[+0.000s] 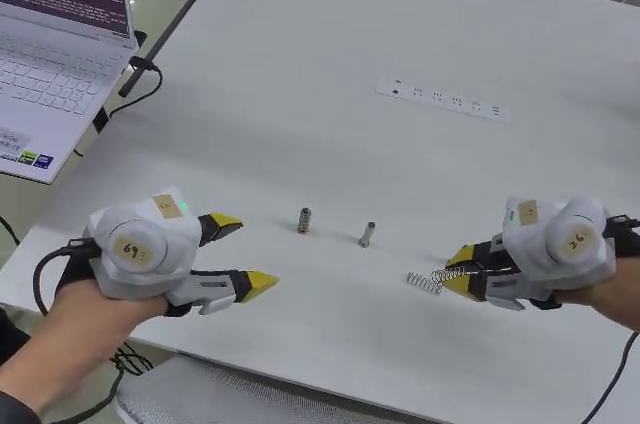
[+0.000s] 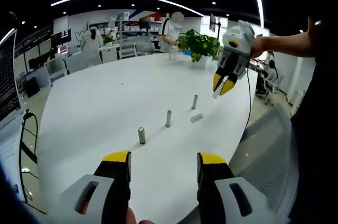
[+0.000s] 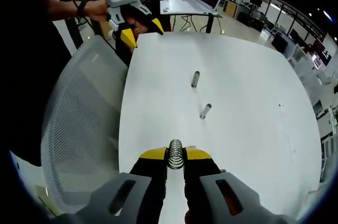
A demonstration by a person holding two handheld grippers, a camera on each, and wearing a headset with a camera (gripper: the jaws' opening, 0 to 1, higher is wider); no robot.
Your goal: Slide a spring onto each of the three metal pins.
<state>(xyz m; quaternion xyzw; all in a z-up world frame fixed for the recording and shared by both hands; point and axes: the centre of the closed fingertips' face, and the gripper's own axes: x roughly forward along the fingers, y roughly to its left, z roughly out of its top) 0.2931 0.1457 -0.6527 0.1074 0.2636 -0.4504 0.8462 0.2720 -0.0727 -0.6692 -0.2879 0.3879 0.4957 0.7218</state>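
Two pins read clearly in the head view, upright mid-frame on the white table (image 1: 330,94). The left pin (image 1: 304,221) looks ribbed and thicker, so it probably carries a spring, but it's too small to be sure. The bare pin (image 1: 367,234) is just right of it. Lower left is the left gripper (image 1: 242,254), jaws spread with nothing between them. Lower right is the right gripper (image 1: 458,272), clenched on the held spring (image 1: 446,273), which sticks out toward frame left. A loose spring (image 1: 423,283) lies on the table just beyond it. The laptop (image 1: 60,24) upper left and the power strip (image 1: 445,101) upper right of centre are well apart from the work. Left gripper view: own jaws apart at the bottom, three pins in a diagonal row running up-right from centre, with the third pin (image 2: 194,102) at the far end. The loose spring lies just beside that pin, and the right gripper hangs above with the held spring dangling from its tips. Right gripper view: the held spring is end-on, pinched between own jaws at bottom centre, two pins up-frame from it, the left gripper upper left with jaws apart. My read of the step: carrying this spring to a bare pin, not yet seated. Next move: line the coil bore up over a pin top, come down along the pin axis, and let go once the coil is over. The pins are slim and look free-standing, so a sideways nudge could tip one.
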